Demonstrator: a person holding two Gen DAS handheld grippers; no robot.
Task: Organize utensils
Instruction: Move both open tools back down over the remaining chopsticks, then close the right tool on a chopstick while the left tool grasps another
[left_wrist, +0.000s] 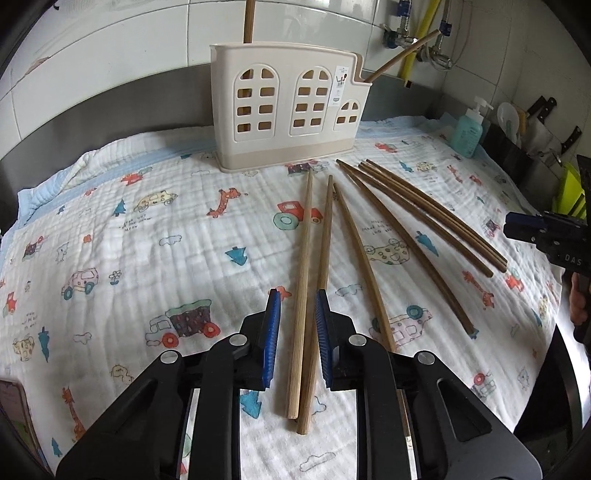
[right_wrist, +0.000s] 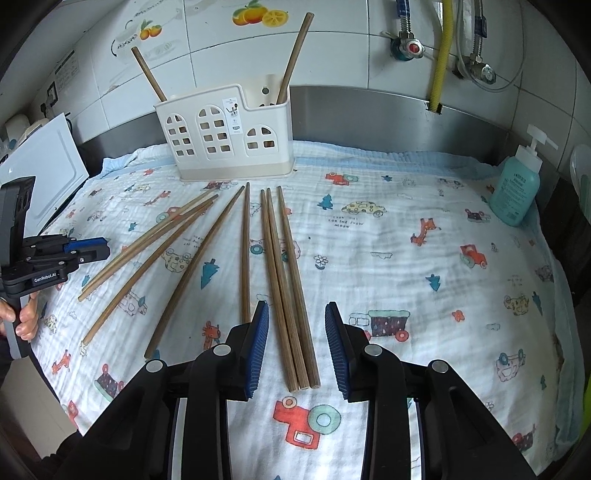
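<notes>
While both grippers (left_wrist: 297, 321) (right_wrist: 296, 332) hang spread and empty-jawed, loose chopsticks (right_wrist: 284, 280) crowd the cloth (right_wrist: 406, 277) before the holder (right_wrist: 225, 136); soap bottle (right_wrist: 517, 188) right.

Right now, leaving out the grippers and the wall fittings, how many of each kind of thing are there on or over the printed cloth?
Brown wooden chopsticks lying on the cloth: 8
Brown wooden chopsticks standing in the holder: 2
Cream plastic utensil holder with window cut-outs: 1
Teal pump bottle: 1
Total: 12

At lower centre the right gripper (right_wrist: 297, 347) gapes astride three chopsticks (right_wrist: 291, 295) lying on the printed cloth (right_wrist: 424, 280).
</notes>
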